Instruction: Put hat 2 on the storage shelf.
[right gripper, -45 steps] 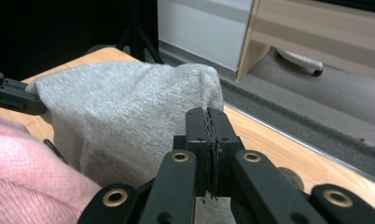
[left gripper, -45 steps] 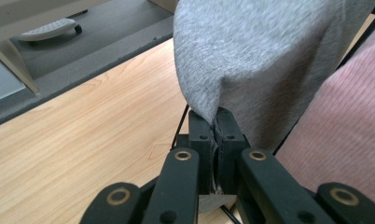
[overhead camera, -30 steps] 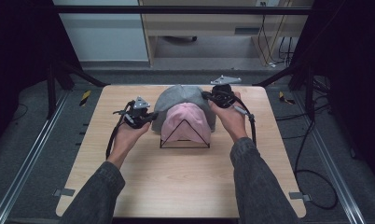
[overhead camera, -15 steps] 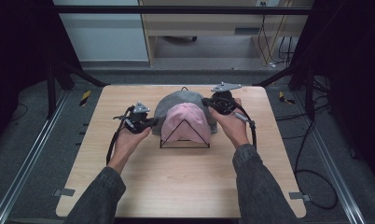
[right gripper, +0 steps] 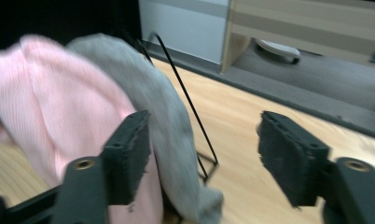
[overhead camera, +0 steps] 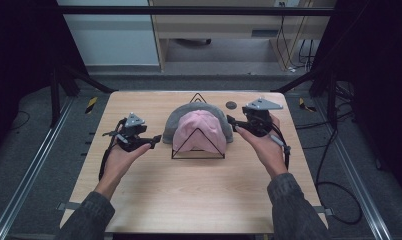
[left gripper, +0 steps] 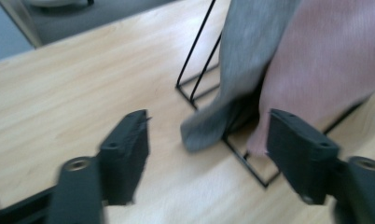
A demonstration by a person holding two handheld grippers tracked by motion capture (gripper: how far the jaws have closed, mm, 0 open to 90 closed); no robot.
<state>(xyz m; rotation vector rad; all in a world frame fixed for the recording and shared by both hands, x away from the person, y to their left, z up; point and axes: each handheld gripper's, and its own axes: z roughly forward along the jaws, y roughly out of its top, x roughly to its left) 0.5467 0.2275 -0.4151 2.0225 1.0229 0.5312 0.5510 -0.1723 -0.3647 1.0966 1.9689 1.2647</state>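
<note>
Hats between the hands: pink hat [overhead camera: 198, 131] in front, grey hat [overhead camera: 175, 122] behind, draped over wire stand [overhead camera: 198, 150]. Left gripper [overhead camera: 155, 138] and right gripper [overhead camera: 230, 120] flanking either end, jaws just spread wide, holding nothing. Equally near, each just beside the grey brim.

The hat [overhead camera: 198, 131] in front is pink with thin ribs. The hat [overhead camera: 178, 120] behind it is grey. The wire stand [overhead camera: 198, 156] is black. The table [overhead camera: 189, 195] is light wood with streaks.
</note>
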